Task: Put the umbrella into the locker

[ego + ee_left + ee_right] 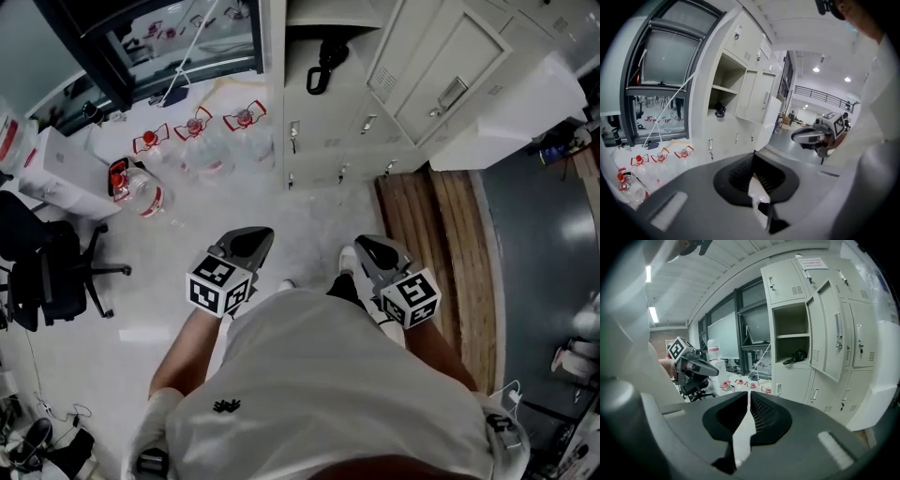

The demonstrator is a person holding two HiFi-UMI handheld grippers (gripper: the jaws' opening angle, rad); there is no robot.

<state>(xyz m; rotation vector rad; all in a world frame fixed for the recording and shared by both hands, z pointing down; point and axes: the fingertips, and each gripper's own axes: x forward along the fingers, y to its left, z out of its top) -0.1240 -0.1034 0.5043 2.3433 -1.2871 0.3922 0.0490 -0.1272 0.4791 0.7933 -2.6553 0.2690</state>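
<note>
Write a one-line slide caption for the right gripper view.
Right gripper, jaws shut and empty, faces the open locker with a black umbrella lying inside.

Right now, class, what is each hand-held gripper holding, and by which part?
Nothing. The left hand-held gripper and right hand-held gripper are shut and empty; the umbrella lies on the locker shelf.

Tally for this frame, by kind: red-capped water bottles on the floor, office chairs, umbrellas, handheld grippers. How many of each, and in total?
Red-capped water bottles: 4
Office chair: 1
Umbrella: 1
Grippers: 2, the left gripper and the right gripper
Total: 8
</note>
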